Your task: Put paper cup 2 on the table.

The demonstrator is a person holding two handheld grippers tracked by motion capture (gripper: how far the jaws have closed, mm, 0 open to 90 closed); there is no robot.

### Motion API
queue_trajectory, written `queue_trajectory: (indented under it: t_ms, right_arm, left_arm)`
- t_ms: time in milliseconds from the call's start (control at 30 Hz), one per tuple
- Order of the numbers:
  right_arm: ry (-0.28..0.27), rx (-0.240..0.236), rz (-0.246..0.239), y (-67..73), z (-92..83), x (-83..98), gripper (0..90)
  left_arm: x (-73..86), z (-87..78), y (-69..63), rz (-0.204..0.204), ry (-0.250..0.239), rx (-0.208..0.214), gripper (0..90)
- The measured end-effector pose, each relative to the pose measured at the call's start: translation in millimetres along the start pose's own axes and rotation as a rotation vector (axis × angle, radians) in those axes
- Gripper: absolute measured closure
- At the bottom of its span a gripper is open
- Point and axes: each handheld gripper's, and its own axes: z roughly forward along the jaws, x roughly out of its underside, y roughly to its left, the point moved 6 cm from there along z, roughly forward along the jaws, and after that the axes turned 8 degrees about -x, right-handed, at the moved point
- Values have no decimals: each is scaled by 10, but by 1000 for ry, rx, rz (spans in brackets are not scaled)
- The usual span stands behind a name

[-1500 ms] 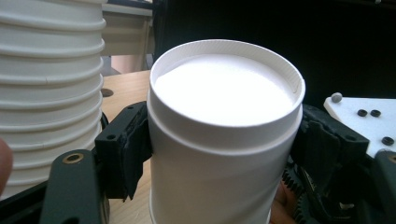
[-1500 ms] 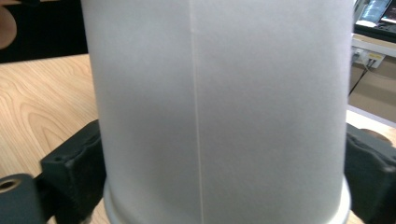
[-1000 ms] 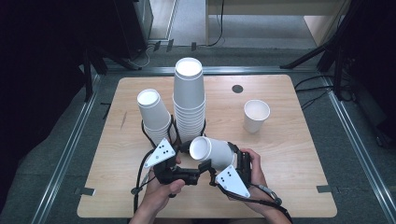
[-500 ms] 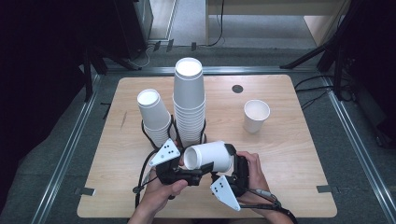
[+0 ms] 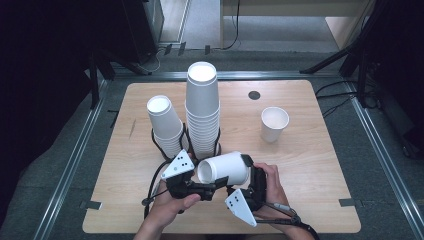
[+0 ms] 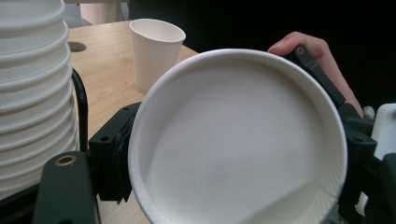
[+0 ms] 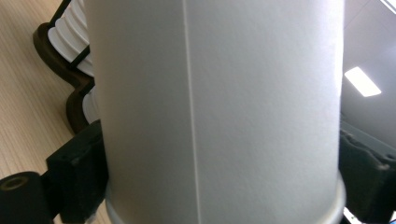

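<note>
A white paper cup (image 5: 223, 169) is held on its side above the near edge of the table (image 5: 320, 165), just in front of the tall cup stack (image 5: 202, 112) and the shorter cup stack (image 5: 165, 125), with a lone upright cup (image 5: 274, 124) well apart at the far right. Compared with a second ago, the cup has been tipped from a slanted pose with its mouth turned up to lying nearly level, mouth towards the person's left. The left gripper (image 5: 207, 189) has just been closing; in the left gripper view a dark pad is seen pressed against the outside of the rim (image 6: 140, 154), and the rim is dented at its lower right, so a pinch on the cup's lip is judged to be made, though the inner pad is hidden. The right gripper (image 5: 250, 176) has just been opening; in the right gripper view its pads (image 7: 77, 172) are seen flanking the cup's wall near the rim, and it cannot be told whether contact is kept. A handover from right to left is therefore judged to be under way, after which the cup could be carried by the left alone, perhaps towards a stack or to stand on the table
</note>
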Motion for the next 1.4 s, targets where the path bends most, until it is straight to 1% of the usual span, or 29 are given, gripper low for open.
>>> queue_trajectory:
  t_ms: [33, 67, 100, 133, 167, 233, 300, 333, 400, 467, 500, 567, 633, 667, 700, 800, 833, 867, 900, 967, 1000, 1033, 1200, 1267, 1300, 1367, 1400]
  right_arm:
    - [2, -7, 10, 4, 1, 0, 46]
    - [-2, -16, 16, 1, 5, -4, 43]
    - [1, -20, 34, 6, 0, 0, 42]
    - [-1, -21, 36, 6, -1, -2, 39]
    - [-2, -24, 37, 8, -4, -4, 36]
    - [-5, -26, 40, 4, -7, -8, 19]
    - [-12, -31, 40, -11, -15, -17, 6]
    - [-9, -33, 57, -14, -27, -17, 0]
    - [-12, -32, 78, -46, -53, -16, 0]
    - [-12, -43, 132, -84, -82, -3, 0]
    - [-12, -46, 168, -105, -98, 9, 0]
    - [-12, -53, 243, -148, -126, 37, 0]
    - [-15, -64, 337, -188, -153, 55, 0]
    - [-20, -69, 387, -204, -169, 55, 0]
    - [-28, -77, 431, -220, -184, 48, 0]
    - [-55, -99, 564, -288, -230, 3, 0]
    - [-73, -105, 630, -335, -245, -13, 0]
    - [-80, -112, 679, -359, -254, -22, 0]
    - [-88, -115, 739, -395, -265, -29, 0]
    - [-104, -115, 864, -455, -281, -39, 0]
    - [-109, -120, 921, -468, -290, -49, 0]
    - [-114, -124, 959, -477, -299, -61, 1]
    - [-137, -189, 1149, -492, -352, -179, 0]
    - [-140, -221, 1248, -509, -368, -211, 0]
    - [-143, -238, 1296, -512, -376, -227, 0]
    - [-145, -246, 1371, -519, -384, -247, 0]
    - [-152, -256, 1413, -527, -385, -254, 0]
  left_arm:
    - [0, 1, 11, -15, 1, 6, 209]
    - [-1, 0, 27, -38, -2, 12, 209]
    - [1, -1, 34, -47, -4, 15, 209]
    - [3, -3, 38, -52, -6, 20, 210]
    - [3, -6, 39, -52, -6, 21, 212]
    - [-4, -20, 26, -36, -14, 19, 223]
    - [-25, -38, 16, -34, -38, 11, 231]
    - [-35, -50, 16, -29, -46, 4, 235]
    - [-59, -77, 28, -28, -76, -12, 238]
    - [-83, -109, 48, -47, -109, -14, 240]
    - [-94, -125, 58, -51, -131, -16, 240]
    - [-109, -149, 76, -52, -171, -40, 240]
    - [-124, -174, 81, -43, -218, -68, 240]
    - [-124, -174, 81, -43, -218, -68, 240]
    - [-145, -203, 70, -38, -258, -80, 240]
    - [-181, -244, 60, -47, -315, -86, 240]
    - [-185, -249, 59, -51, -321, -82, 240]
    - [-188, -254, 63, -52, -329, -80, 240]
    - [-187, -259, 66, -50, -336, -87, 240]
    - [-186, -259, 67, -38, -354, -86, 240]
    - [-182, -252, 69, -31, -357, -92, 241]
    - [-177, -247, 67, -26, -356, -93, 241]
    - [-185, -245, 94, -38, -392, -118, 241]
    - [-188, -250, 104, -45, -402, -120, 241]
    - [-189, -247, 106, -48, -407, -120, 241]
    - [-186, -241, 93, -51, -418, -98, 240]
    - [-185, -235, 92, -51, -425, -106, 239]
